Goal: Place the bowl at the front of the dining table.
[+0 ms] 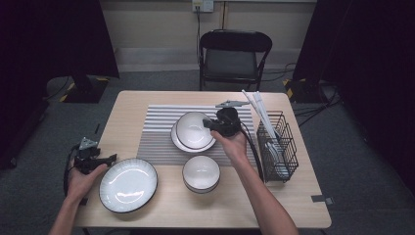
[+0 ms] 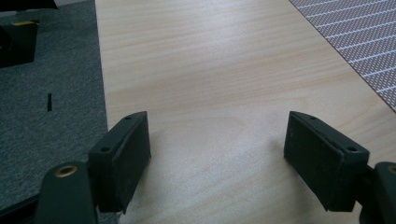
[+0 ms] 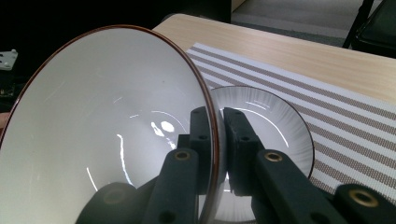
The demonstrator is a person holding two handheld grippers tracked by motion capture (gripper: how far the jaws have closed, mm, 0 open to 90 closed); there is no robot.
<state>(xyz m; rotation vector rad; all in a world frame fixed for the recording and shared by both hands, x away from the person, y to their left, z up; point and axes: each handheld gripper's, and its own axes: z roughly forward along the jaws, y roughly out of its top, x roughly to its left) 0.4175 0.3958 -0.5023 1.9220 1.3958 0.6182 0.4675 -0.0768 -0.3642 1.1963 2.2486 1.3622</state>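
Over the striped mat [image 1: 161, 132], the right gripper [image 1: 211, 124] pinches the rim of a white bowl [image 1: 194, 129], one jaw inside the wall and one outside, as the right gripper view shows with the bowl [image 3: 102, 126] tipped up on its edge. Directly beneath it lies a ribbed plate [image 3: 275, 126], so the bowl hangs just above the plate [image 1: 178, 142], apart from it on the gripper's side. That is the relation the next move likely turns on: the bowl sits to the left of the right hand [image 1: 234, 144], with its open face turned toward the table's left. The rack [image 1: 278, 147] stands on the hand's other side, well nearer this hand than the left one. The left gripper [image 2: 217, 154] rests with jaws spread over bare table [image 2: 210, 70], beside a large plate [image 1: 128, 184], holding nothing. A second bowl [image 1: 201, 173] sits nearer the table's front edge.
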